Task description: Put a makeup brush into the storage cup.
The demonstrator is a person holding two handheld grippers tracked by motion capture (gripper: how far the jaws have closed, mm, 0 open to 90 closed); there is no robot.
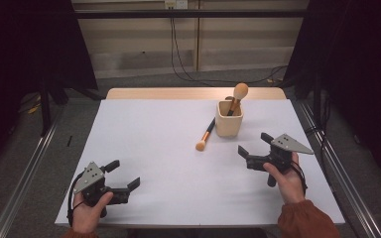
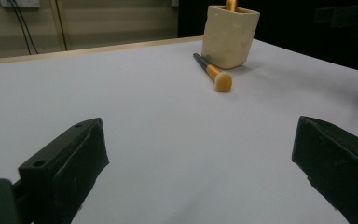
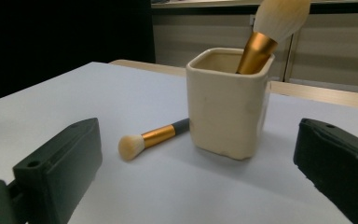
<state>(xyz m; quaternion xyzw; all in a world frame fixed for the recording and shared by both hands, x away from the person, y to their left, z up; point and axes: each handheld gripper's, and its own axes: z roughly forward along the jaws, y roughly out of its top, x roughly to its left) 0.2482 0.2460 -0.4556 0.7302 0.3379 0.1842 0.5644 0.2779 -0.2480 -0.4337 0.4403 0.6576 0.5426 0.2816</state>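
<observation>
- Left hand-held gripper [image 1: 120, 175]: black body, two blocky black jaws, a grey three-cornered plate on top with small holes.
- Right hand-held gripper [image 1: 252, 145]: same black build, grey plate pointing toward 3 o'clock.
- A black cable loops at each wrist.
- Jaw blocks carry a small screw hole.
- Right sleeve [image 1: 307, 220]: rust-orange knit, gathered cuff.

A white-topped table [image 1: 178, 148] with a pale wooden far edge stands on grey floor [image 1: 144, 79]. Black curtains [image 1: 25, 44] hang at 10 and 2 o'clock; cables [image 1: 178, 59] trail down the beige wall [image 1: 248, 44] at 12.
</observation>
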